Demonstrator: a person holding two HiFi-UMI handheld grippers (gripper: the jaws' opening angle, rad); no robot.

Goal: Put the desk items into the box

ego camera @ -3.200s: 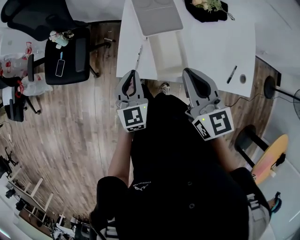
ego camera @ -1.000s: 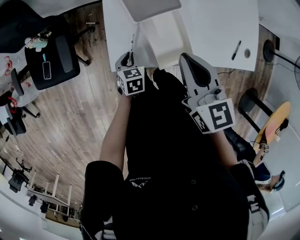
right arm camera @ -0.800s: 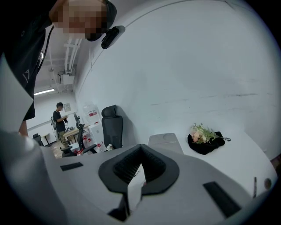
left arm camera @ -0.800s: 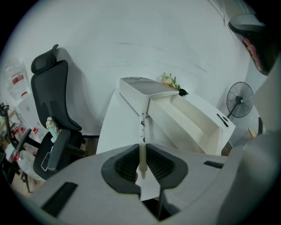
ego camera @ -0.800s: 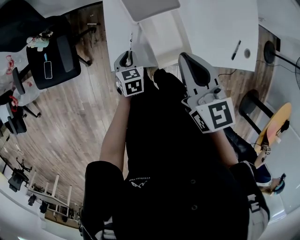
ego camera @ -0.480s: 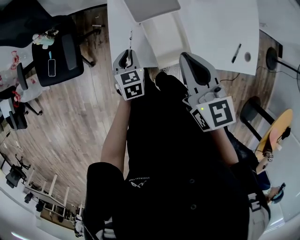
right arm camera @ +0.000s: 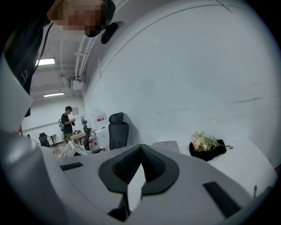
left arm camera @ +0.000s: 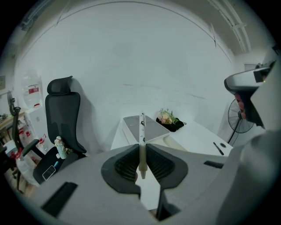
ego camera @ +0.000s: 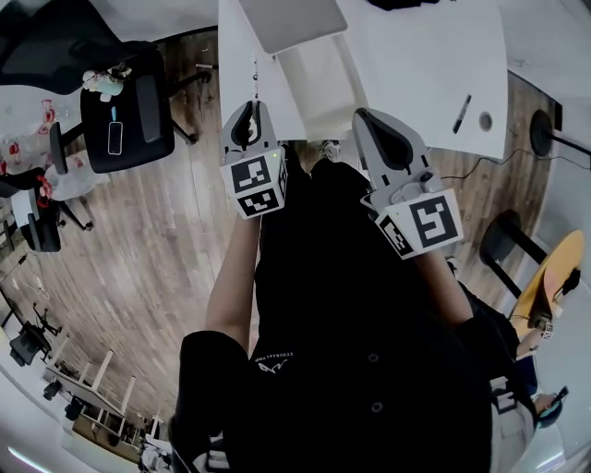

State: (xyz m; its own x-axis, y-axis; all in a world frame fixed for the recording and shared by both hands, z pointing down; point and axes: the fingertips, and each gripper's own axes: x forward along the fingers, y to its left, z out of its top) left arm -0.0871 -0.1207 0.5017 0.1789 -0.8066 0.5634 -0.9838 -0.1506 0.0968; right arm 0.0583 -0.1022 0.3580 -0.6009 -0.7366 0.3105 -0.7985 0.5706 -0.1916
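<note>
A thin white pen point(left arm camera: 142, 125) stands upright between the jaws of my left gripper point(left arm camera: 141, 148), which is shut on it. In the head view the left gripper point(ego camera: 251, 111) hangs over the desk's left front corner, with the pen point(ego camera: 256, 81) sticking out ahead. The open white box point(ego camera: 319, 88) sits on the white desk point(ego camera: 416, 65) just to its right. My right gripper point(ego camera: 371, 122) is at the desk's front edge beside the box, shut with nothing in it point(right arm camera: 141, 150). A black pen point(ego camera: 462, 113) lies on the desk's right side.
A grey flat lid point(ego camera: 294, 18) lies behind the box. A bunch of flowers on black cloth point(left arm camera: 169, 118) sits at the desk's far end. A black office chair point(ego camera: 125, 115) stands left of the desk on the wood floor. A fan point(left arm camera: 239, 116) is at the right.
The pen lay on the desk's left edge 3.2 s ago. My left gripper reached it and shut on it, then drew back slightly. The right gripper has hardly moved.
</note>
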